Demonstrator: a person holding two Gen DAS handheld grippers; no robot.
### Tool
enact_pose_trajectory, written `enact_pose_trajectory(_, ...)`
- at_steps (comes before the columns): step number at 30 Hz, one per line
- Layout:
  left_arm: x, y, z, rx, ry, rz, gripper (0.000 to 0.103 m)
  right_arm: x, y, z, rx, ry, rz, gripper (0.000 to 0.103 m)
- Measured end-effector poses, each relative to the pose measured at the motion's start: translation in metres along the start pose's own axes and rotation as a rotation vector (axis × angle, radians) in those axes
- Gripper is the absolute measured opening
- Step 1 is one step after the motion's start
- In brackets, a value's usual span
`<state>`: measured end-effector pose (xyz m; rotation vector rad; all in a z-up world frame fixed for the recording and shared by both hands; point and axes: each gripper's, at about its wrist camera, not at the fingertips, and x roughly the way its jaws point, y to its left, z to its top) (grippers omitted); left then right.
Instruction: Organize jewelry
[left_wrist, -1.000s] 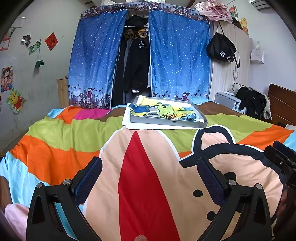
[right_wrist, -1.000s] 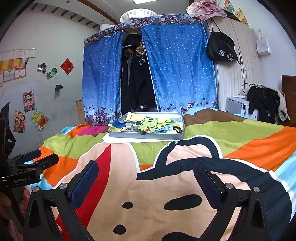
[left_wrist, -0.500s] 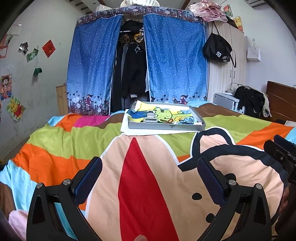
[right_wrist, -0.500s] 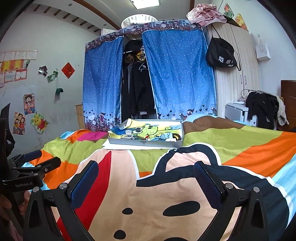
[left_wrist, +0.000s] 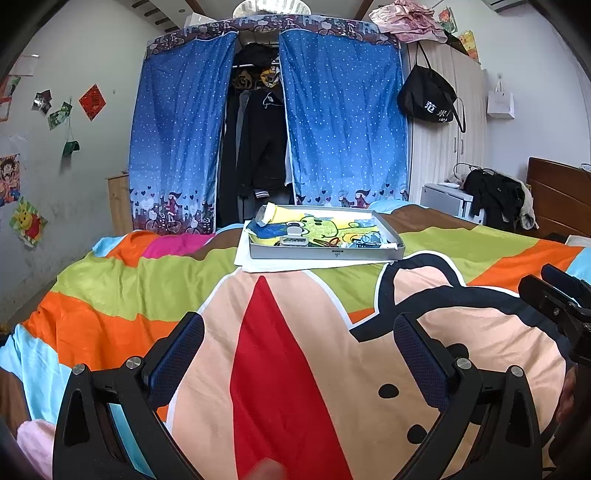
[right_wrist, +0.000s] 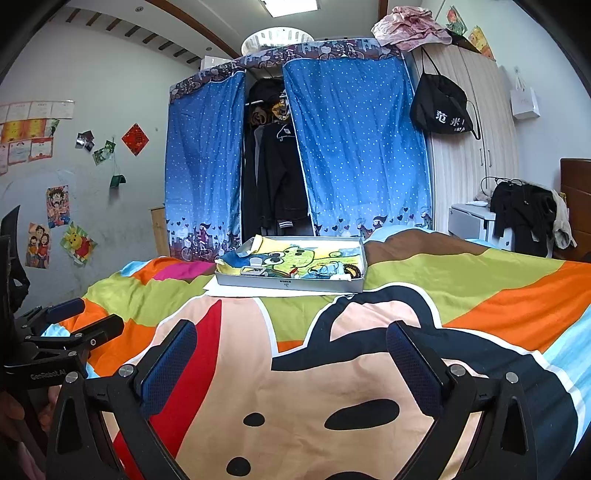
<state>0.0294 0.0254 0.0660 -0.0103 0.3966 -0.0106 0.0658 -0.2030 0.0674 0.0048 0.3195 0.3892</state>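
Observation:
A shallow grey box (left_wrist: 325, 254) (right_wrist: 288, 283) lined with a cartoon cloth sits on a white sheet far across the bed. Small jewelry pieces (left_wrist: 347, 242) (right_wrist: 343, 271) and a white clip (left_wrist: 294, 238) (right_wrist: 255, 267) lie near its front wall; details are too small to tell. My left gripper (left_wrist: 299, 328) is open and holds nothing, low over the bedspread, well short of the box. My right gripper (right_wrist: 291, 334) is also open and holds nothing, at a similar distance. Each gripper shows at the edge of the other's view.
A colourful cartoon bedspread (left_wrist: 288, 350) covers the bed. Behind the box hang blue curtains (left_wrist: 343, 122) around a wardrobe of dark clothes. A white cabinet with black clothing (left_wrist: 495, 199) and a wooden headboard (left_wrist: 561, 199) stand at the right. Posters dot the left wall.
Both cameras have tilted upward a little, so the box sits lower in the views and more ceiling shows. Both grippers stay open.

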Motion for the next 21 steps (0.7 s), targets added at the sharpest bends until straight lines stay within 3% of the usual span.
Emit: enact_pose_trajectory(21,-0.0003,-0.0017,-0.0052,-0.004,-0.007,0.018,0.101,0.0028,-0.0030,-0.0053,0.000,0.017,0.000,0.103)
